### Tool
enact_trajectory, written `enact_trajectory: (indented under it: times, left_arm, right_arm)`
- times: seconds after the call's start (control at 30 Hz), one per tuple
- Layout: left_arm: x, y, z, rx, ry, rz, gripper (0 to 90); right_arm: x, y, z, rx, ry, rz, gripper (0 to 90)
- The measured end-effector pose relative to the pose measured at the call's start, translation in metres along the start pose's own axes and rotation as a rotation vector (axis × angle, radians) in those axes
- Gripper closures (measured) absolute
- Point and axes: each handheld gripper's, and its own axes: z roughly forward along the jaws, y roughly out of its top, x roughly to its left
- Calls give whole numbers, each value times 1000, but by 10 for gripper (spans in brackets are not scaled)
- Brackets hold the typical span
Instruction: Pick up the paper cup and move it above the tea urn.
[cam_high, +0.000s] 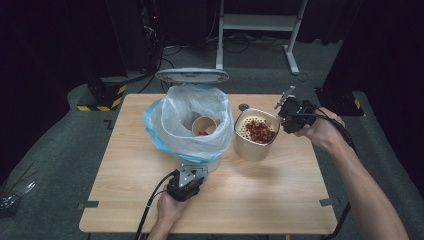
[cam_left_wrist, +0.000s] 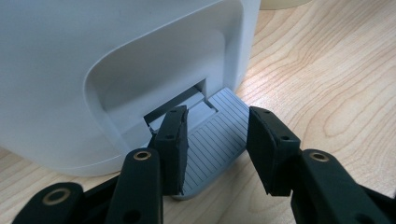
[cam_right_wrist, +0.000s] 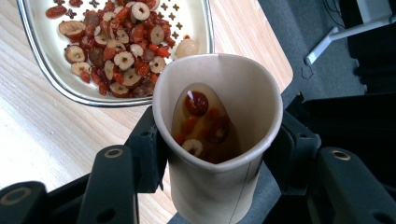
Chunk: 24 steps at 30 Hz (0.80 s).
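A paper cup (cam_right_wrist: 219, 140) of liquid and fruit is clamped in the right gripper (cam_right_wrist: 217, 149) near the strainer (cam_high: 254, 134). The bin's pedal (cam_left_wrist: 215, 135) is straddled, ungripped, by the left gripper's (cam_left_wrist: 217, 149) parted jaws.

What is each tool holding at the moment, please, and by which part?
The right tool squeezes a paper cup by its side wall below the rim. The left tool grips nothing; it straddles the bin's pedal.
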Motion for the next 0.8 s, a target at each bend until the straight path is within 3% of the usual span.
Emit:
enact_trajectory:
  times: [0.8]
  left_arm:
    - [0, 0, 0, 2, -4, 0, 580]
  right_arm:
    - [9, 35, 8, 166, -62, -160, 461]
